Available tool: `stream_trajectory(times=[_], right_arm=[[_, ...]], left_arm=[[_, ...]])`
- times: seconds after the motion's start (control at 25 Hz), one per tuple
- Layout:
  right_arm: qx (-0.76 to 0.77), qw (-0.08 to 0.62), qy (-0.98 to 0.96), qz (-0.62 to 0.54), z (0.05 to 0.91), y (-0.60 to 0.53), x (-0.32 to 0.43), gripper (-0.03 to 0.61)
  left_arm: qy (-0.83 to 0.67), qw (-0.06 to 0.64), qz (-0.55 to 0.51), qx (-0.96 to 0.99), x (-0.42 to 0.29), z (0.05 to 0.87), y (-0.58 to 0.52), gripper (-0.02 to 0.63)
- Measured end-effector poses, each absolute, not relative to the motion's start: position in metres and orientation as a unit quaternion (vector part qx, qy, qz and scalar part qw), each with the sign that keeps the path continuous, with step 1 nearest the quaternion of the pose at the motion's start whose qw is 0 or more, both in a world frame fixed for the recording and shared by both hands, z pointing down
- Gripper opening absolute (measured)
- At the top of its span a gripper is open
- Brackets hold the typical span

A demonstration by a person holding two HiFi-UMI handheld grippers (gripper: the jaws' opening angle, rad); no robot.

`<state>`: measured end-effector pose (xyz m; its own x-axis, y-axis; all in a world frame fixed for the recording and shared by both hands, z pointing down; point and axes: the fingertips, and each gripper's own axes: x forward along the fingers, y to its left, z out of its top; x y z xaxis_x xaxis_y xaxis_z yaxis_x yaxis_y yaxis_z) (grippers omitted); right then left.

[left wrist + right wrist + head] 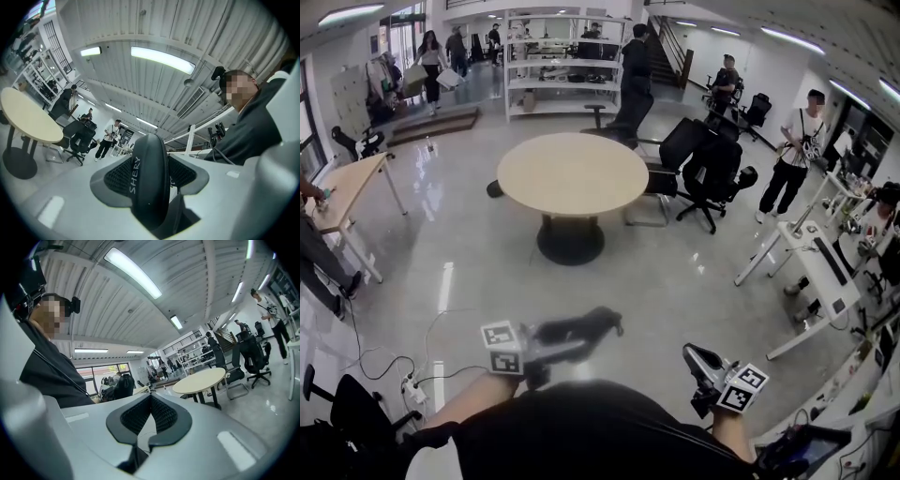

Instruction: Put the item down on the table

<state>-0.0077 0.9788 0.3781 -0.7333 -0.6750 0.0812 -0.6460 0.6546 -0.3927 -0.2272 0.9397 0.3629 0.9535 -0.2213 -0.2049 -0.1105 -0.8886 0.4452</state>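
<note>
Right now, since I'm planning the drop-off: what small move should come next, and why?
Probably carry the black case forward toward the round table: the left tool grips it, but the table stands well ahead across the floor, likely out of reach.

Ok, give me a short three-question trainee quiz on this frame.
1. Fill in: the jaws of the right gripper are ____, with nothing between them.
2. The black hard-shell case marked SHERY sits between the jaws of: A) the left gripper, B) the right gripper, C) neither.
3. True or false: the case already lies on the round beige table.
Key: 1 shut; 2 A; 3 false, the table stands well ahead of both grippers.
</note>
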Motion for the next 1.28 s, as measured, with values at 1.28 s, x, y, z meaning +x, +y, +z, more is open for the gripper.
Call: stream_trajectory(times=[1.28], right_arm=[[-0.459, 0.029, 0.872, -0.165, 0.353, 0.652, -0.026, 0.014]], left_arm=[[0.002, 0.217, -0.124, 0.968, -0.236, 0.35, 0.564, 0.245]])
